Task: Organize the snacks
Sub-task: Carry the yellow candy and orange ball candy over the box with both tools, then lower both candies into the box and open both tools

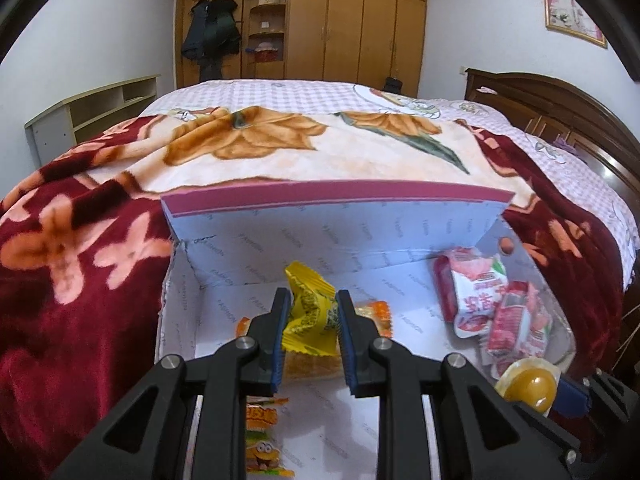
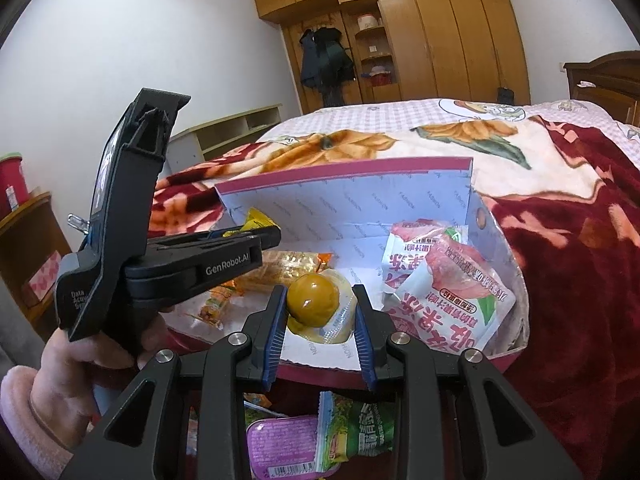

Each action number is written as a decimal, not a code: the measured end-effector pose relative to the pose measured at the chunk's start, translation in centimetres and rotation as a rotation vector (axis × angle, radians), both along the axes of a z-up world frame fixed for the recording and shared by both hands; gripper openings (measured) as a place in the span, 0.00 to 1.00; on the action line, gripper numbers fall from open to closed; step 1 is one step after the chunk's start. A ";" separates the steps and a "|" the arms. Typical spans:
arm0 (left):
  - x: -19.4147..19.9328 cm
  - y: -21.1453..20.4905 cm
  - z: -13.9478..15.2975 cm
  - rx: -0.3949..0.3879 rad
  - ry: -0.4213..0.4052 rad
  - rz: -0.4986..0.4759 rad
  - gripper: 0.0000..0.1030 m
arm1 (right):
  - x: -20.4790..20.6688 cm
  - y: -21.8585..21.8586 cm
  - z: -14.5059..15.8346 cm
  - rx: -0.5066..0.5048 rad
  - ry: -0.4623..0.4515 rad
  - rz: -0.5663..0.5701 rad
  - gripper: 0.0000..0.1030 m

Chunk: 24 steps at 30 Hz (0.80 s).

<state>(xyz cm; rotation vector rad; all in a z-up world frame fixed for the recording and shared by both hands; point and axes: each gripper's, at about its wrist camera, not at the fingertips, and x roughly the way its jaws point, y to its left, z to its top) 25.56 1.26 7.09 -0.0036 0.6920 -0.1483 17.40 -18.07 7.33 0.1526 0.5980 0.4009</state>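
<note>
Clamped in my right gripper, the jelly cup hovers over the box while my left gripper pinches a yellow packet; I should release both low.

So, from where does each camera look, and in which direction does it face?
Left wrist: sits on the left gripper, looks along its fingers into the white box toward the bed; the gripper is shut on a yellow wrapper.
Right wrist: sits on the right gripper, looks over the box's near edge; the gripper holds a jelly cup, and the person's left hand with the left gripper shows at left.
Shared: the box, pink pouches, blanket, wardrobe.
</note>
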 end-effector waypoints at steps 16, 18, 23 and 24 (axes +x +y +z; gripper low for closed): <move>0.8 0.4 -1.4 0.016 0.037 0.029 0.37 | 0.8 -0.2 -1.5 0.009 0.050 -0.004 0.32; 0.8 0.3 -1.5 0.019 0.037 0.030 0.40 | 0.8 -0.2 -1.5 0.012 0.050 -0.004 0.32; 0.6 0.2 -1.3 0.036 0.033 0.030 0.44 | 0.9 -0.2 -1.5 0.022 0.055 -0.004 0.33; 0.4 0.1 -1.3 0.037 0.032 0.031 0.44 | 0.9 -0.2 -1.5 0.026 0.056 -0.003 0.33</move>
